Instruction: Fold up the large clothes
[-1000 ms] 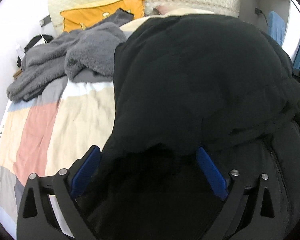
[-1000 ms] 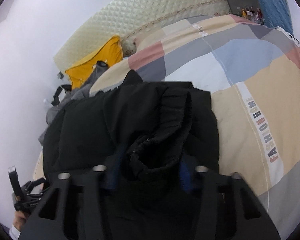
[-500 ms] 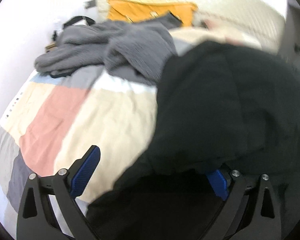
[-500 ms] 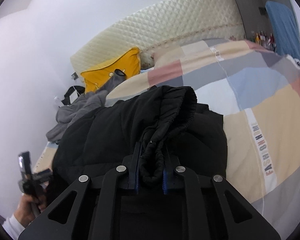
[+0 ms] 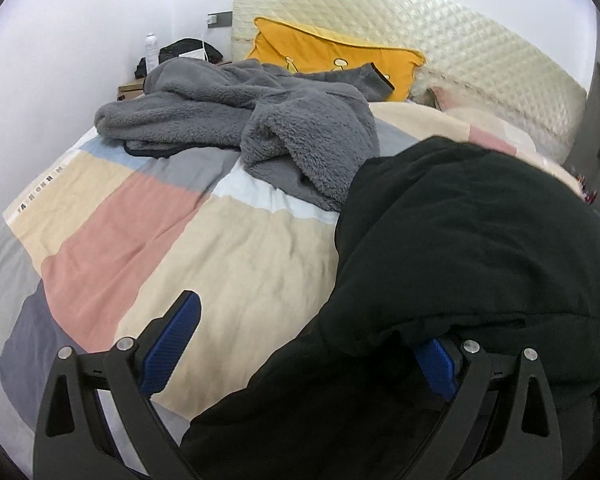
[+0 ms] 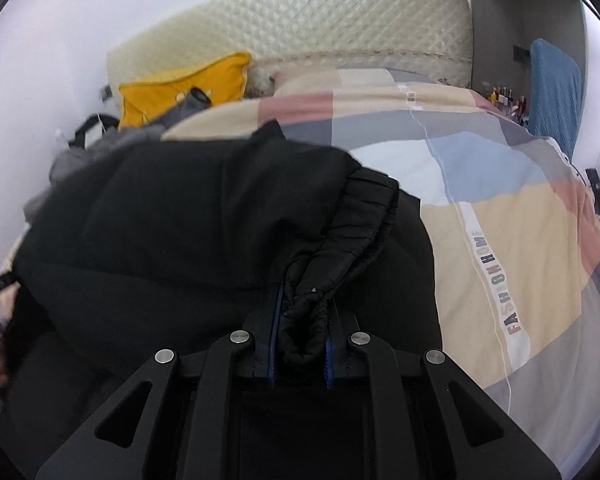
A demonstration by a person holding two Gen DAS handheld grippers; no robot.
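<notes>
Right gripper (image 6: 300, 350) clamps the elastic cuff (image 6: 352, 236) of the black jacket (image 5: 472, 240); left gripper (image 5: 300, 344) gapes wide at its edge, gripping nothing. Jacket's mid-fold; beyond it, grey fleece (image 5: 260, 132) lies unfolded.

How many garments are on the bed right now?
2: a black padded jacket near the front, its elastic cuff pinched by the right gripper; a grey fleece garment by the yellow pillow. Others may be hidden.
</notes>
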